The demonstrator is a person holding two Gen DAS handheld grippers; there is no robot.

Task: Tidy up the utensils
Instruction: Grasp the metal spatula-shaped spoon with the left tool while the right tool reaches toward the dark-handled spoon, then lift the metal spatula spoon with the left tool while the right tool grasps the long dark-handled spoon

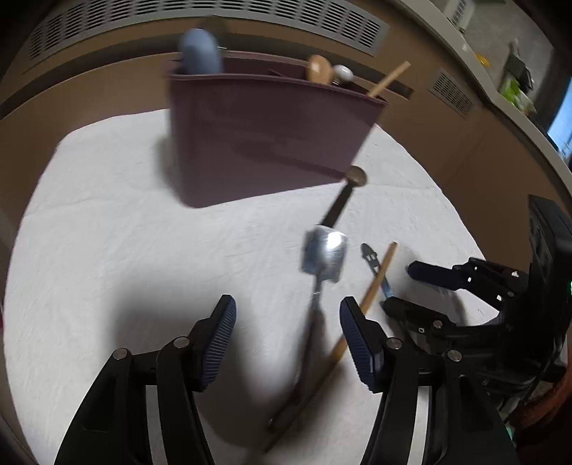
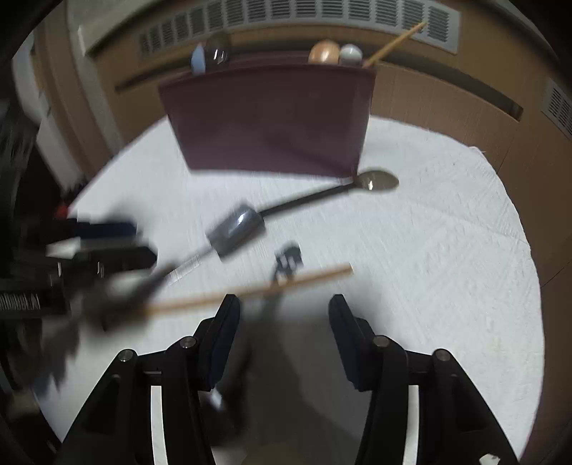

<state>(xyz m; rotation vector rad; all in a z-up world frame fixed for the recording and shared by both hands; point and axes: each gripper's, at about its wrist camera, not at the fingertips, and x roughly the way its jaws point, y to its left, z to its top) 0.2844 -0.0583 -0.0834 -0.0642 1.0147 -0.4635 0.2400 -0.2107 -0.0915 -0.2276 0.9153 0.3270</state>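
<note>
A maroon utensil holder [image 1: 264, 139] [image 2: 271, 114] stands on the white cloth with a blue utensil [image 1: 200, 50], a wooden spoon [image 1: 319, 68] and a chopstick [image 1: 389, 78] upright in it. In front lie a black-handled spoon with a brass bowl [image 1: 357, 177] [image 2: 379, 180], a metal-headed spatula [image 1: 323, 255] [image 2: 236, 229], a loose wooden chopstick [image 1: 379, 275] [image 2: 304, 277] and a small dark fork [image 1: 370, 255] [image 2: 289, 257]. My left gripper [image 1: 287, 322] is open, astride the spatula's handle without pressing it. My right gripper [image 2: 284, 314] [image 1: 400, 288] is open over the fork's handle.
The white cloth [image 1: 107, 232] [image 2: 429, 250] covers a round table with brown floor around its rim. A wall with vent grilles [image 1: 214, 14] runs behind the holder. In the right wrist view the left gripper [image 2: 107, 257] shows blurred at the left.
</note>
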